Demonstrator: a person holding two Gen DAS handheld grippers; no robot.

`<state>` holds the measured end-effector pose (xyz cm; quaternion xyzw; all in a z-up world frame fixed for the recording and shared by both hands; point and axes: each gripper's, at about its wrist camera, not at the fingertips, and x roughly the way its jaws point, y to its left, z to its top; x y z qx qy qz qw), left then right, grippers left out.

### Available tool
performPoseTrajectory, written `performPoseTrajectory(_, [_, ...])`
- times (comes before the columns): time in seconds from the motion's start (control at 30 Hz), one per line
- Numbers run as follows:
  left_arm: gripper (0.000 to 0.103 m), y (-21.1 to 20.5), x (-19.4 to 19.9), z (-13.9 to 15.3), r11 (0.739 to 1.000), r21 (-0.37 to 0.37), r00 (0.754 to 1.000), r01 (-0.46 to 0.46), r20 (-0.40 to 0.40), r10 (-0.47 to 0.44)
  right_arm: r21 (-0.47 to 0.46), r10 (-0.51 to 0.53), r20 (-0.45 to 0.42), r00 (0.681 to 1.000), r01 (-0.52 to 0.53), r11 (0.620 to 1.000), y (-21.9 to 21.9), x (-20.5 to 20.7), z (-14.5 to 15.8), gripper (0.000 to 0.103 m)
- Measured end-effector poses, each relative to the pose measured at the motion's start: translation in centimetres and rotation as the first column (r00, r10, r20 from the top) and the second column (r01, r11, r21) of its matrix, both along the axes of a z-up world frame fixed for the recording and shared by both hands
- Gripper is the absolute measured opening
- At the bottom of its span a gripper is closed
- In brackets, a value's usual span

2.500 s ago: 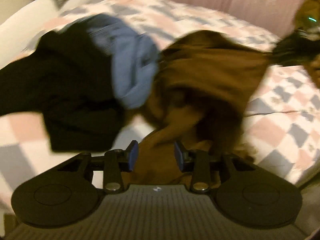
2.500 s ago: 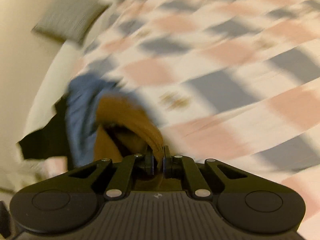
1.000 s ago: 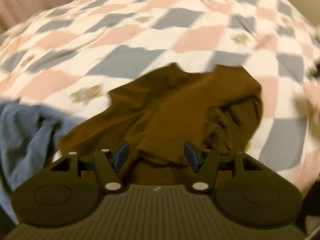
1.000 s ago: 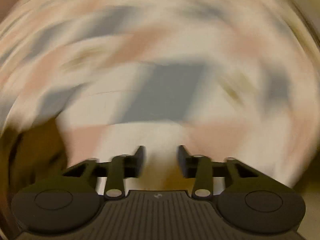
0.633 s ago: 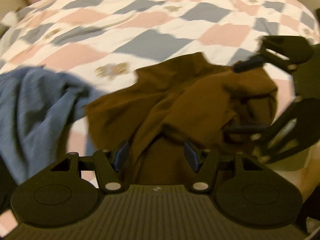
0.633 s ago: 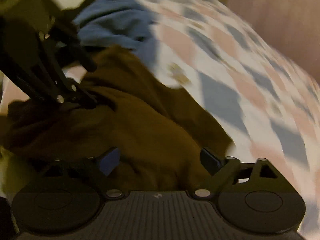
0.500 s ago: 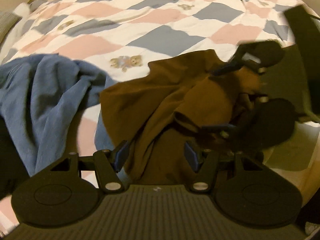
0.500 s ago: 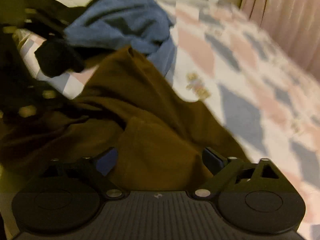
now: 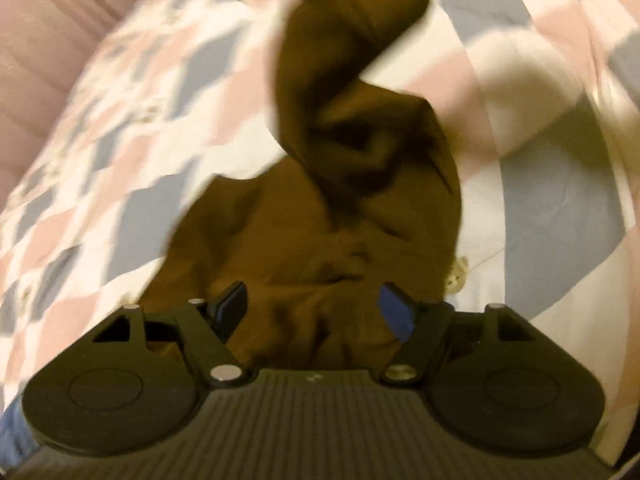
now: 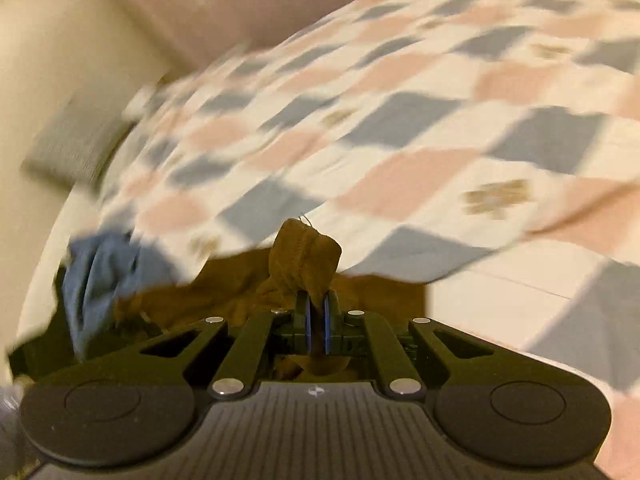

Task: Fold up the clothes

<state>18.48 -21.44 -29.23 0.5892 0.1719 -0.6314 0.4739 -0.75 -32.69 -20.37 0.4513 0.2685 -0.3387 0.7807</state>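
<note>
The right gripper (image 10: 316, 320) is clenched on a bunched hem of the brown garment (image 9: 320, 240) — the cloth pokes out toward 12 o'clock. The left gripper (image 9: 314, 308) hangs released, jaws wide, right over the crumpled body on the quilt (image 9: 120, 128). The garment's long, twisted axis runs from 6 to 12 o'clock ahead of it, so the left is nearer the loose fabric.

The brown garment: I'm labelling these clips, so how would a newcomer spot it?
Find the bed's checked quilt in pink, grey and white. Near its edge lies a clothes heap; the brown garment is the rust-coloured one pinched by the right gripper, unlike the loose blue garment beside it.
</note>
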Motion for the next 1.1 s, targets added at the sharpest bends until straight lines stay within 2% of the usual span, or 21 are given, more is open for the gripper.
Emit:
performPoseTrajectory(0.03, [0.068, -0.6, 0.1, -1.2, 0.999, 0.041, 1.0, -0.009, -0.007, 0.01, 0.002, -0.038, -0.009, 0.999, 0.038, 0.999, -0.1, -0.9, -0.2, 0.006])
performPoseTrajectory(0.13, [0.022, -1.9, 2.1, -3.6, 0.984, 0.119, 0.989, -0.133, -0.046, 0.139, -0.016, -0.134, -0.072, 0.988, 0.133, 0.991, -0.4, -3.2, -0.4, 0.006])
performPoseTrajectory(0.17, [0.016, -2.0, 2.9, -2.9, 0.978, 0.101, 0.979, -0.184, -0.07, 0.192, -0.025, -0.166, -0.093, 0.982, 0.164, 0.986, -0.5, -4.0, -0.4, 0.006])
performPoseTrajectory(0.27, [0.015, -0.3, 6.5, 3.9, 0.931, -0.073, 0.927, -0.357, -0.153, 0.343, -0.117, -0.282, -0.152, 0.947, 0.266, 0.957, -1.3, -7.5, 0.8, 0.006])
performPoseTrajectory(0.33, [0.015, 2.5, 10.6, 10.6, 0.838, -0.235, 0.869, -0.493, -0.178, 0.462, -0.186, -0.363, -0.167, 0.917, 0.332, 0.925, -2.2, -10.5, 1.9, 0.006])
performPoseTrajectory(0.4, [0.016, 6.5, 16.3, 16.7, 0.677, -0.371, 0.763, -0.636, -0.17, 0.624, -0.227, -0.407, -0.196, 0.892, 0.362, 0.904, -3.3, -12.9, 2.5, 0.006])
performPoseTrajectory(0.43, [0.018, 8.6, 19.3, 19.2, 0.58, -0.431, 0.69, -0.691, -0.156, 0.707, -0.217, -0.415, -0.242, 0.877, 0.367, 0.904, -4.0, -14.0, 2.4, 0.009])
performPoseTrajectory(0.47, [0.024, 10.7, 22.7, 20.8, 0.475, -0.475, 0.59, -0.74, -0.119, 0.799, -0.185, -0.414, -0.321, 0.852, 0.372, 0.909, -5.0, -14.9, 1.7, 0.011])
performPoseTrajectory(0.5, [0.026, 12.7, 26.2, 21.7, 0.376, -0.499, 0.465, -0.781, -0.062, 0.883, -0.155, -0.42, -0.413, 0.808, 0.392, 0.907, -5.8, -15.4, 0.9, 0.031])
performPoseTrajectory(0.53, [0.027, 14.0, 28.8, 21.6, 0.311, -0.499, 0.355, -0.808, 0.008, 0.935, -0.127, -0.418, -0.5, 0.758, 0.413, 0.902, -6.6, -16.0, 0.1, 0.05])
performPoseTrajectory(0.57, [0.027, 15.4, 31.3, 21.5, 0.252, -0.502, 0.246, -0.828, 0.078, 0.966, -0.117, -0.411, -0.552, 0.726, 0.421, 0.9, -7.0, -16.4, -0.5, 0.053])
performPoseTrajectory(0.6, [0.026, 16.4, 32.8, 21.2, 0.221, -0.5, 0.173, -0.838, 0.142, 0.975, -0.123, -0.416, -0.552, 0.723, 0.423, 0.898, -7.1, -16.2, -0.6, 0.053])
performPoseTrajectory(0.63, [0.027, 16.6, 33.0, 21.0, 0.222, -0.499, 0.151, -0.838, 0.179, 0.972, -0.129, -0.421, -0.552, 0.72, 0.425, 0.896, -7.1, -16.1, -0.7, 0.057])
performPoseTrajectory(0.67, [0.03, 16.5, 32.5, 20.7, 0.246, -0.489, 0.172, -0.837, 0.193, 0.966, -0.133, -0.424, -0.551, 0.719, 0.425, 0.895, -7.1, -15.9, -0.9, 0.059])
performPoseTrajectory(0.7, [0.032, 16.2, 31.7, 20.5, 0.276, -0.475, 0.204, -0.836, 0.198, 0.959, -0.115, -0.394, -0.527, 0.753, 0.396, 0.911, -7.2, -14.8, -1.1, 0.06])
performPoseTrajectory(0.73, [0.038, 15.2, 30.4, 20.0, 0.328, -0.444, 0.28, -0.834, 0.171, 0.945, -0.097, -0.364, -0.502, 0.785, 0.366, 0.925, -7.2, -13.7, -1.4, 0.06])
performPoseTrajectory(0.77, [0.045, 13.7, 28.6, 19.2, 0.406, -0.4, 0.383, -0.822, 0.14, 0.913, -0.08, -0.33, -0.475, 0.816, 0.334, 0.939, -7.3, -12.6, -1.7, 0.06])
performPoseTrajectory(0.87, [0.051, 8.6, 23.6, 15.9, 0.658, -0.29, 0.678, -0.695, 0.04, 0.734, 0.039, -0.113, -0.359, 0.926, 0.136, 0.99, -7.7, -7.3, -3.9, 0.06])
performPoseTrajectory(0.93, [0.057, 5.3, 21.1, 13.7, 0.791, -0.229, 0.813, -0.568, -0.005, 0.582, 0.085, 0.012, -0.295, 0.956, 0.014, 0.996, -7.7, -3.6, -5.4, 0.06])
performPoseTrajectory(1.03, [0.064, 1.2, 19.2, 10.0, 0.905, -0.172, 0.919, -0.388, 0.002, 0.394, 0.125, 0.16, -0.211, 0.964, -0.136, 0.983, -8.2, 1.7, -7.9, 0.06])
performPoseTrajectory(1.1, [0.068, -0.7, 19.6, 7.9, 0.934, -0.129, 0.942, -0.334, -0.012, 0.336, 0.147, 0.221, -0.177, 0.959, -0.196, 0.969, -8.6, 4.5, -9.6, 0.06])
